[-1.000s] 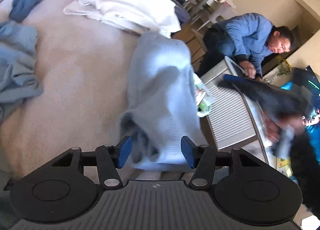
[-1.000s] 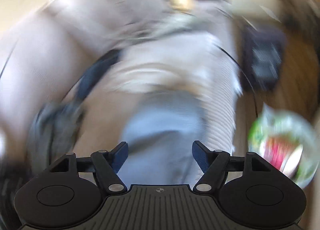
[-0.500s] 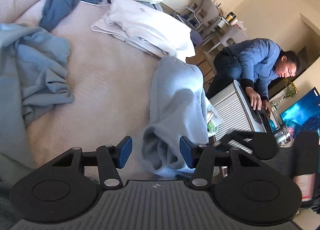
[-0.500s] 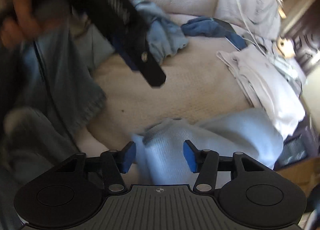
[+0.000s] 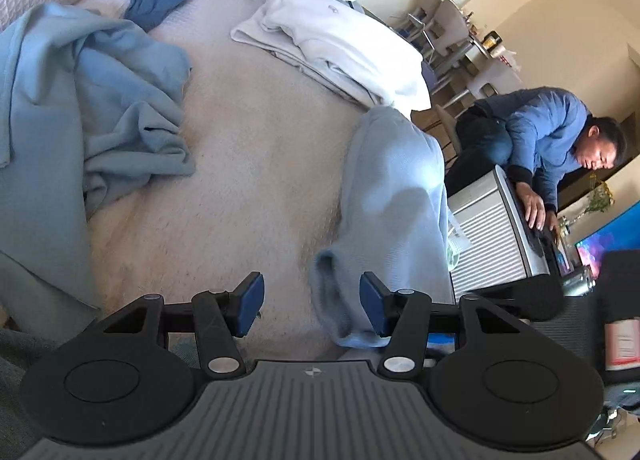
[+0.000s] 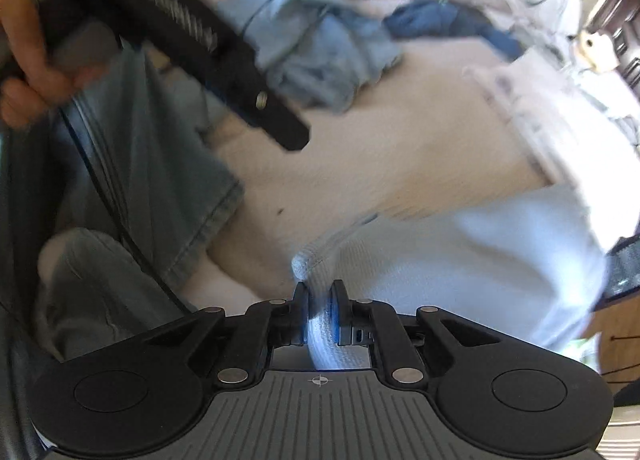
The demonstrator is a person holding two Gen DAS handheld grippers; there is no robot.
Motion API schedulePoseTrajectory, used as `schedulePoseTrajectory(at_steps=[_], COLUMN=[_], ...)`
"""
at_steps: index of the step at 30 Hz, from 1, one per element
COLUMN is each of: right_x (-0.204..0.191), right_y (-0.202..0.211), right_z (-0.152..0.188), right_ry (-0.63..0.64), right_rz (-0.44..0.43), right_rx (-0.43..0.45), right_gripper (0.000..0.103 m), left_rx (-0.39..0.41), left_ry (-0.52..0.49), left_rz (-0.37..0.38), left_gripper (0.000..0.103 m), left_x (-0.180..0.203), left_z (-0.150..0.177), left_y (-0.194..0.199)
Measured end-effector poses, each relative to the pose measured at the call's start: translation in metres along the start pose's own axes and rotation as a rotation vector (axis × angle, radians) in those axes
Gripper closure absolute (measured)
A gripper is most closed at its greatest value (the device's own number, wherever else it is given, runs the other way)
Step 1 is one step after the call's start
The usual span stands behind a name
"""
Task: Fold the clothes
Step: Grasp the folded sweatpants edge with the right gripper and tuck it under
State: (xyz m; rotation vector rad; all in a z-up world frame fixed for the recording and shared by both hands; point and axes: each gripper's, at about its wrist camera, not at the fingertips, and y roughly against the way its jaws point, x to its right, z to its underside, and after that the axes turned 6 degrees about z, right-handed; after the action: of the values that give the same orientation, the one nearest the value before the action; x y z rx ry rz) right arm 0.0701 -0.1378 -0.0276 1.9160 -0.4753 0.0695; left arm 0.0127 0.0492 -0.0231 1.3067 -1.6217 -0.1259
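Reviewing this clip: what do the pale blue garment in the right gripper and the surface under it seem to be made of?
Pale blue garment: a soft knit, probably cotton; fine ribbed rows show where the right gripper, jaws closing, pinches its edge. Matte, limp, folds easily.
Surface: cream fabric with a short fuzzy nap, likely a plush or fleece cover; the exact fibre cannot be told.

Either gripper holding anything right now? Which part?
The right gripper is closing on the pale blue knit garment, pinching its near corner edge. The left gripper is open; the garment lies partly between its fingers, ungripped.
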Motion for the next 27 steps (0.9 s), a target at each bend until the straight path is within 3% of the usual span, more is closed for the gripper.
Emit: schedulePoseTrajectory(at_steps=[7, 12, 15, 18, 20, 23, 27], right_x=[-0.002, 0.044, 0.084, 0.125, 0.151, 0.176, 0.208], right_y=[-0.01, 0.032, 0.054, 0.056, 0.048, 0.037, 0.008], right_z=[-0.007, 0.008, 0.026, 0.048, 0.059, 0.079, 0.1], right_ry=[-0.018, -0.225, -0.401, -0.554, -0.651, -0.757, -0.907], right_rz=[-0.023, -0.03, -0.031, 0.027, 0.059, 0.107, 0.076], right_rx=[-0.023, 0.076, 0.126, 0.146, 0.149, 0.15, 0.161], right_gripper=[0.069, 0.032, 0.029, 0.026, 0.017, 0.016, 0.016], left_rx=[-0.019, -0.024, -0.056, -0.109, -0.131, -0.132, -0.159], left_ry=[-0.009, -0.008, 0.003, 0.032, 0.013, -0.062, -0.104], left_rz=[-0.007, -0.009, 0.01, 0.032, 0.031, 0.03, 0.043], left_gripper=[0.052, 0.047, 0.043, 0.035, 0.033, 0.027, 0.024], left_x=[-0.001, -0.002, -0.004, -0.006, -0.002, 0.011, 0.02], left_z=[-0.003, -0.012, -0.012, -0.008, -0.007, -0.006, -0.004], left_y=[-0.009, -0.021, -0.035, -0.053, -0.061, -0.066, -0.076])
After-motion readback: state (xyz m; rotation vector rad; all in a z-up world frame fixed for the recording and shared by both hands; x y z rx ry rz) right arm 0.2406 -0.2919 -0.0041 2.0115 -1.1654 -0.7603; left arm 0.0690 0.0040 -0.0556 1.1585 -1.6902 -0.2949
